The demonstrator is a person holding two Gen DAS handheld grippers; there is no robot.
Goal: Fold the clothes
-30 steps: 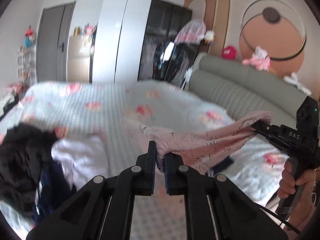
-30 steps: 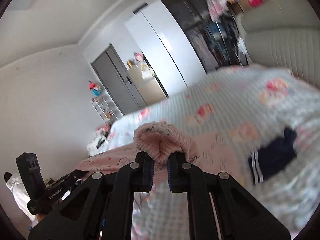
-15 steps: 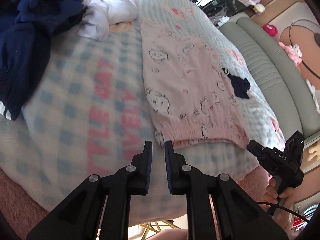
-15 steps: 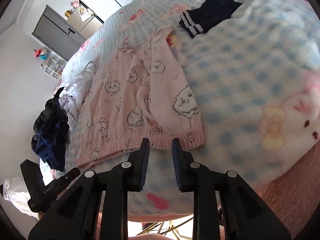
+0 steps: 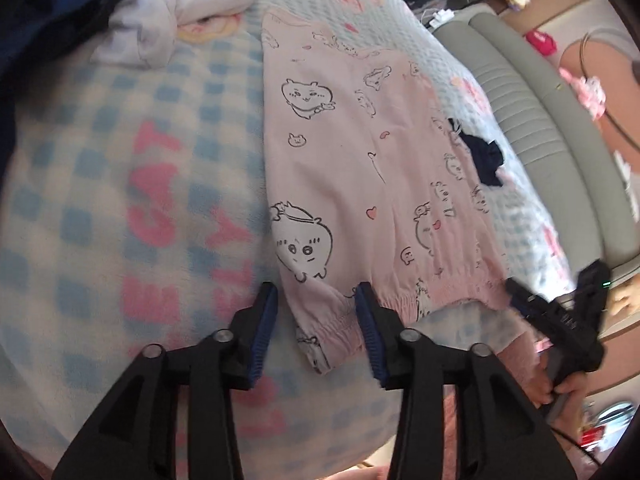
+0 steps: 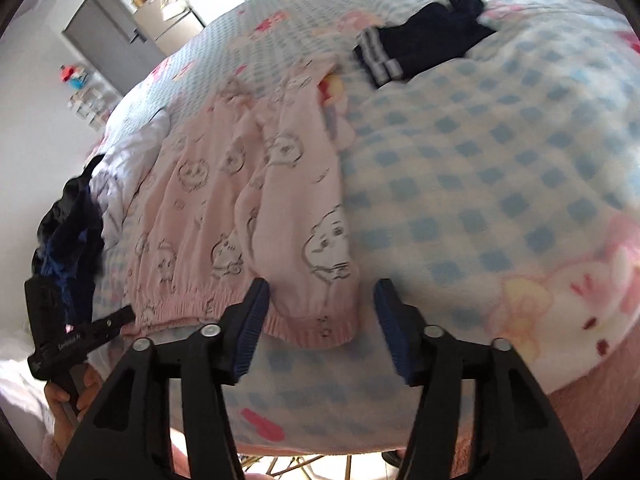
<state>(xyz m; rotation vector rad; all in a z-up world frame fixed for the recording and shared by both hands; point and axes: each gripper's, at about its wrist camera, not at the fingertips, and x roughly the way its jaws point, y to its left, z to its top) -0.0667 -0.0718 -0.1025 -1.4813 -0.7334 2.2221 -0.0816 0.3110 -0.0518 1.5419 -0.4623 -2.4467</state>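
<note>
Pink pyjama trousers with cartoon prints lie spread flat on the blue-checked blanket, waistband toward me. My left gripper hangs over the waistband's left corner, jaws opening, the corner lying loose between the pads. In the right wrist view the same trousers lie flat, and my right gripper stands over the waistband's right corner, jaws opening, pads off the cloth. The other gripper shows at the right edge of the left view, held by a hand.
A dark navy garment with white stripes lies further back on the bed. A white garment and a dark pile sit at the left. A grey padded headboard borders the bed.
Both grippers came down from holding the trousers up in the air, laid them flat on the blanket and opened, letting go of the waistband.
</note>
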